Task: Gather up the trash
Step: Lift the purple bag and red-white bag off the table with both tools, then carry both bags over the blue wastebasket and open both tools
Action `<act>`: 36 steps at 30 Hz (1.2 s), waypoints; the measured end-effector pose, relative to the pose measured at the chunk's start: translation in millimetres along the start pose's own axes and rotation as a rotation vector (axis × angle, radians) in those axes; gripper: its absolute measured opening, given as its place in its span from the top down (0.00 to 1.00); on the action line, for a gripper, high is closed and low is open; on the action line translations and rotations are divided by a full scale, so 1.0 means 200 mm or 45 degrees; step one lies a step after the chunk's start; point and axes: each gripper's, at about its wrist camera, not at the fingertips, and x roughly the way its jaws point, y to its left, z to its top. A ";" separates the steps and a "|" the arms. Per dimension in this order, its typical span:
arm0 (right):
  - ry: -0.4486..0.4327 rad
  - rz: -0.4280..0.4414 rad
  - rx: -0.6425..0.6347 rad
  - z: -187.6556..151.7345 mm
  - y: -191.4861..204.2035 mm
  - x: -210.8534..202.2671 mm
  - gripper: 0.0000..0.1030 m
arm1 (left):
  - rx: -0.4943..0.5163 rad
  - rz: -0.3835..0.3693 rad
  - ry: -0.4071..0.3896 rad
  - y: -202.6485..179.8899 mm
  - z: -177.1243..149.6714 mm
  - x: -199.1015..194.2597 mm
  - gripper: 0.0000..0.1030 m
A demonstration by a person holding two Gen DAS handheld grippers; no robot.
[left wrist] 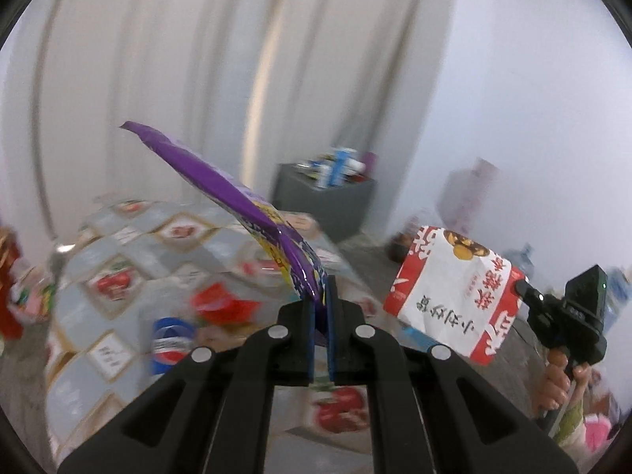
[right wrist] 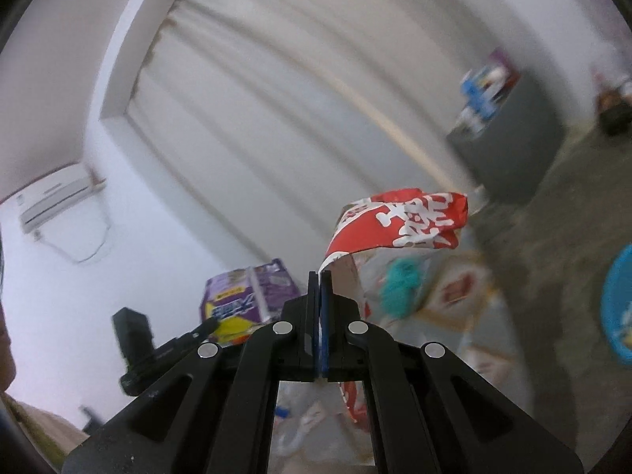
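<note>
My left gripper point(left wrist: 320, 296) is shut on a purple snack wrapper point(left wrist: 221, 189) and holds it up above the table; the wrapper rises up and to the left. It also shows in the right wrist view point(right wrist: 249, 296). My right gripper point(right wrist: 320, 276) is shut on a red and white paper bag point(right wrist: 399, 221) with Chinese print, held in the air. The bag also shows in the left wrist view point(left wrist: 450, 292), with the right gripper point(left wrist: 521, 286) at its right edge. A dark grey bin point(left wrist: 324, 197) holding trash stands behind the table and shows too in the right wrist view point(right wrist: 509, 138).
A table with a patterned cloth point(left wrist: 130, 245) carries a blue Pepsi can point(left wrist: 170, 339), a red wrapper point(left wrist: 221, 304) and red packets point(left wrist: 15, 288) at its left edge. A blue basin point(right wrist: 618, 308) lies on the floor. White curtains point(left wrist: 197, 59) hang behind.
</note>
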 end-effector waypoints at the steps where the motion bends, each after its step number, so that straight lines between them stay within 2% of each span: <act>1: -0.032 -0.060 -0.009 0.00 -0.02 -0.05 1.00 | 0.033 -0.039 0.014 -0.08 0.01 0.05 0.96; 6: -0.144 -0.385 -0.007 0.01 -0.17 -0.28 1.00 | 0.187 -0.217 0.127 -0.43 0.01 0.34 0.96; 12: -0.173 -0.686 0.089 -0.02 -0.44 -0.38 1.00 | 0.345 -0.399 0.442 -0.84 -0.08 0.87 0.96; 14: -0.150 -0.761 0.159 -0.03 -0.57 -0.36 1.00 | 0.430 -0.420 0.538 -0.99 -0.14 1.06 0.96; 19: -0.055 -0.882 0.296 0.00 -0.90 -0.32 1.00 | 0.710 -0.415 0.686 -1.35 -0.34 1.43 0.96; 25: 0.084 -0.987 0.353 0.10 -1.24 -0.15 1.00 | 0.864 -0.375 0.875 -1.59 -0.54 1.85 0.96; 28: 0.127 -1.041 0.381 0.12 -1.36 -0.09 0.94 | 0.884 -0.344 0.967 -1.67 -0.64 2.06 0.95; 29: 0.149 -1.037 0.393 0.11 -1.40 -0.08 0.83 | 0.879 -0.352 0.995 -1.69 -0.67 2.12 0.91; 30: 0.167 -1.032 0.424 0.10 -1.46 -0.05 0.72 | 0.870 -0.373 1.030 -1.70 -0.69 2.18 0.81; 31: 0.170 -1.037 0.459 0.09 -1.51 -0.04 0.55 | 0.863 -0.364 1.051 -1.71 -0.71 2.24 0.74; 32: 0.168 -1.043 0.485 0.09 -1.55 -0.04 0.51 | 0.859 -0.329 1.040 -1.71 -0.72 2.27 0.64; 34: 0.148 -1.018 0.555 0.07 -1.61 -0.06 0.51 | 0.827 -0.323 1.003 -1.71 -0.71 2.30 0.62; 36: 0.084 -0.966 0.642 0.04 -1.63 -0.13 0.51 | 0.791 -0.318 0.997 -1.70 -0.69 2.29 0.55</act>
